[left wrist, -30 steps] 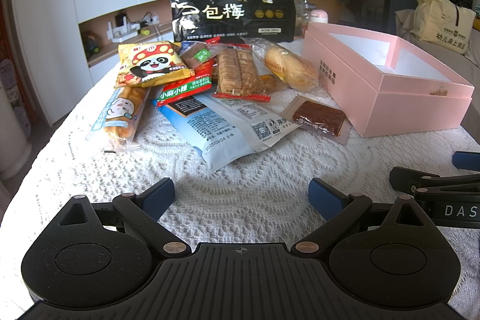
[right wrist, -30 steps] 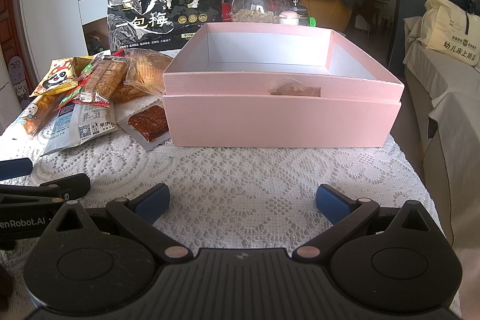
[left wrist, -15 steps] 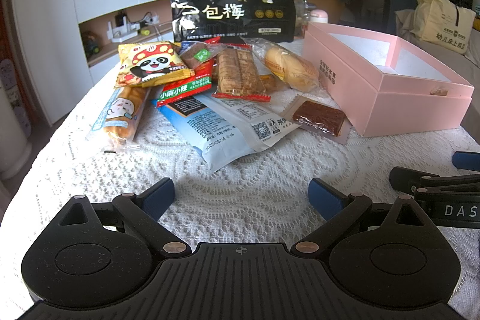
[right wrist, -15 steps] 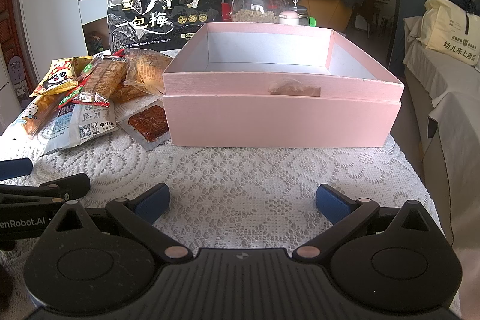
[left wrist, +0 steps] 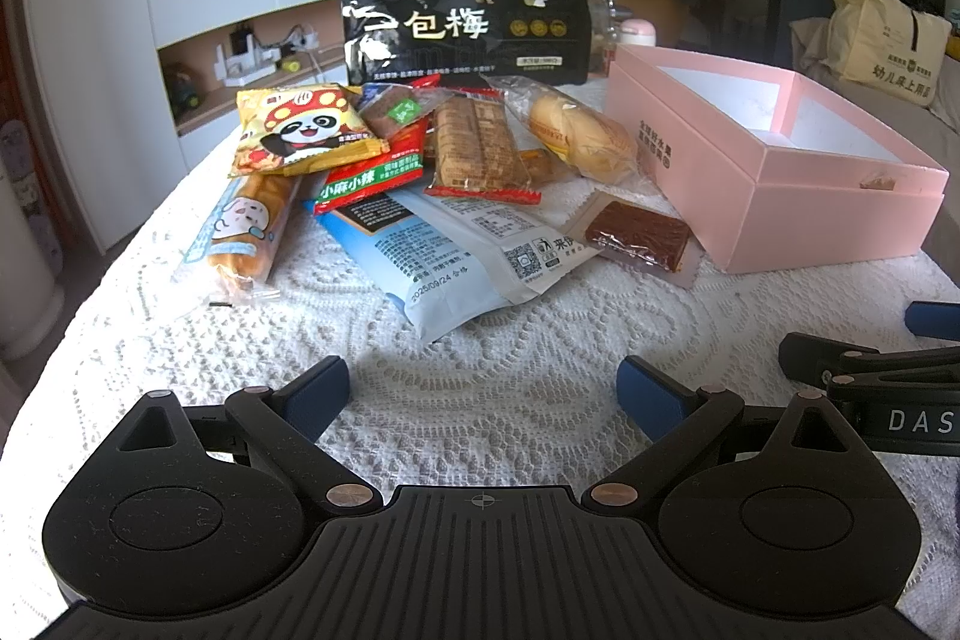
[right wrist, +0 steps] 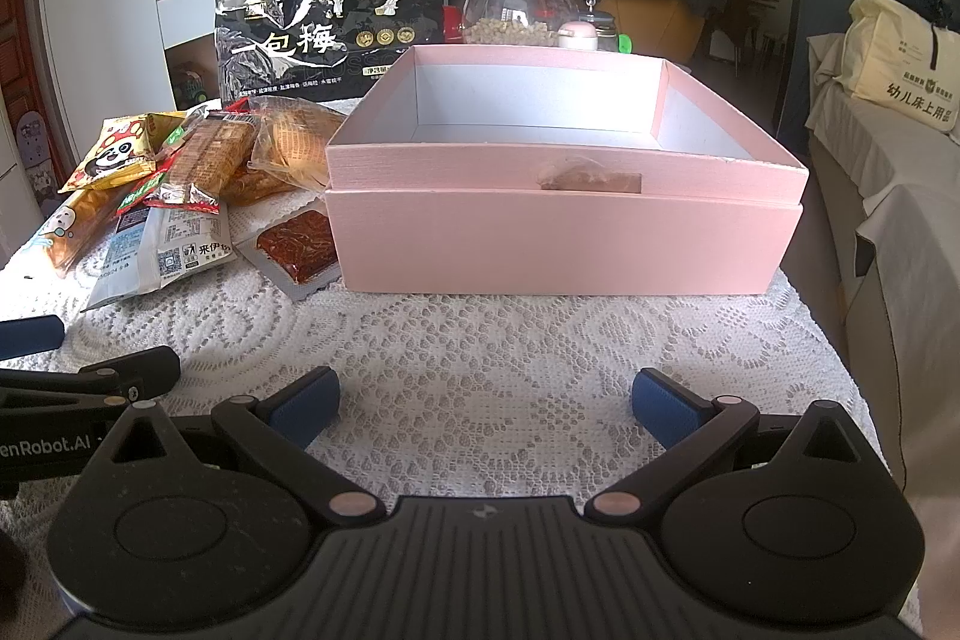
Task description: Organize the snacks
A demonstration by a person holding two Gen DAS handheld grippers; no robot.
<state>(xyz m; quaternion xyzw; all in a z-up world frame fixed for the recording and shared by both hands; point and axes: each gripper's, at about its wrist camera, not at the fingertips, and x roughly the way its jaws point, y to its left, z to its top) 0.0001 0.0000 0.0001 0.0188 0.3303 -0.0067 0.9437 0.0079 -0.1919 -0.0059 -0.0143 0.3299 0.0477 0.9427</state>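
A pile of snack packets lies on the white lace tablecloth (left wrist: 510, 358): a yellow panda packet (left wrist: 303, 130), a long bread roll packet (left wrist: 246, 226), a white-blue bag (left wrist: 456, 250), a biscuit pack (left wrist: 477, 148), a bun (left wrist: 579, 139) and a flat brown spicy strip pack (left wrist: 639, 238). A large black plum bag (left wrist: 462, 4) stands behind them. An open pink box (right wrist: 564, 202) stands to the right, and the part of its floor in view is bare. My left gripper (left wrist: 483, 394) is open and empty, in front of the pile. My right gripper (right wrist: 483, 403) is open and empty, in front of the box.
A glass jar (right wrist: 519, 7) and a small pink-lidded container (right wrist: 579, 34) stand behind the box. A sofa with a cream bag (right wrist: 900, 64) is to the right of the table edge. A shelf unit (left wrist: 240, 34) is at the back left.
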